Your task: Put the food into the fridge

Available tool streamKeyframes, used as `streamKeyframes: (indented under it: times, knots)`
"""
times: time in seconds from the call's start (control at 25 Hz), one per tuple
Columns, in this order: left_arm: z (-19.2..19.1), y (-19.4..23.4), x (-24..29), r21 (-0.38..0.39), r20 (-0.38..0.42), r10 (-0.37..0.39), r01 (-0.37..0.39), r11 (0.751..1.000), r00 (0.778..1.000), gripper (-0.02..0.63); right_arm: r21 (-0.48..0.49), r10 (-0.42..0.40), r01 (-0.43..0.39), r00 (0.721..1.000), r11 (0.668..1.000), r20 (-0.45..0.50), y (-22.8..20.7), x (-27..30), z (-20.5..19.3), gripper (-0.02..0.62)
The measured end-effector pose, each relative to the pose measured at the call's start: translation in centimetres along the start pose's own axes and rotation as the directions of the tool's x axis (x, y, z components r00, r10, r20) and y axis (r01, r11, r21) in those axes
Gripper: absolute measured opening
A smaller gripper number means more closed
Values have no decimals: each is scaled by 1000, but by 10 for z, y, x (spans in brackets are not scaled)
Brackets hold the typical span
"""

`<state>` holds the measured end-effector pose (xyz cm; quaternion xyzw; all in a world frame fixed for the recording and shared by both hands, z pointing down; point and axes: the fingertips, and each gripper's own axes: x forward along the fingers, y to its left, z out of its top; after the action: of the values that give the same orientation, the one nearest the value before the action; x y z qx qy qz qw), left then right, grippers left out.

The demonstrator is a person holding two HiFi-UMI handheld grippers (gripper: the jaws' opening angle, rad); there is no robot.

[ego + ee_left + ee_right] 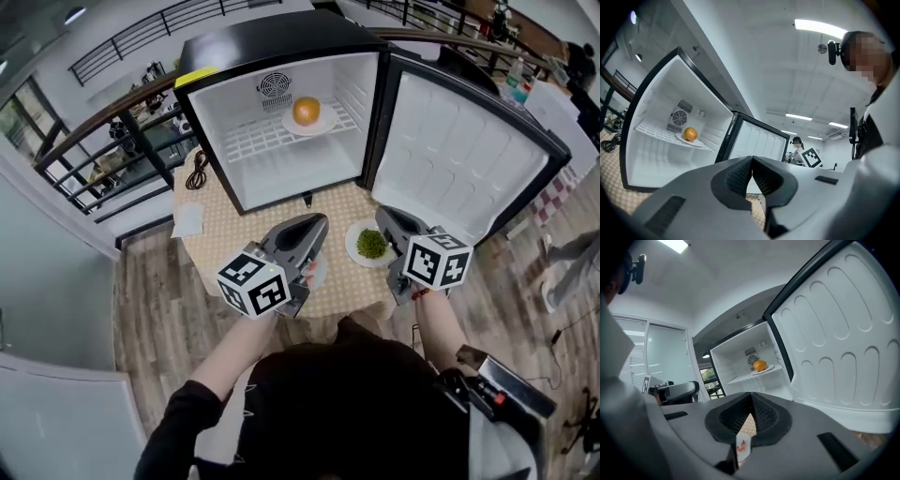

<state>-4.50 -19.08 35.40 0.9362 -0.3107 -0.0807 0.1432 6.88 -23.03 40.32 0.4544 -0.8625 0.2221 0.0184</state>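
Greens (371, 244): a heap of green food on a small white plate (352, 247), out on the table (225, 234) in front of the open fridge, not inside it.
Orange (306, 111): already in the fridge, on a second white plate (325, 123) that rests on the wire shelf (262, 141), below the round fan grille on the back wall.
Fridge (281, 52): a small black cabinet with a white inside, standing on the table; its lower space holds nothing that shows.
Fridge door (459, 159): swung wide open to the right, with its white moulded lining facing out.
Right gripper (383, 217): held just right of the plate of greens, pointing at the fridge; its jaws are together at the tips with no food between them.
Left gripper (320, 225): held just left of the same plate, also pointing at the fridge; its jaws are pressed together and empty.
Table: covered with a tan patterned cloth, with a dark coiled cable (195, 174) lying at the fridge's left side.
Person: both forearms reach forward from a dark sleeved top.
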Motion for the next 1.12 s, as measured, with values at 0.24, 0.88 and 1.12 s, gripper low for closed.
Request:
streamKeyframes:
  times: [0.24, 0.88, 1.12]
  knots:
    - [-26, -50, 23, -15, 58, 132, -132, 991, 989, 14, -28, 64, -66, 995, 997, -72, -13, -55, -21, 17]
    - [-111, -158, 36, -78, 14, 260, -258, 963, 965, 14, -52, 171, -182, 969, 982, -179, -53, -151, -77, 17]
    - [-137, -161, 25, -77, 8, 285, -283, 956, 959, 14, -35, 196, -205, 966, 978, -167, -56, -153, -104, 17]
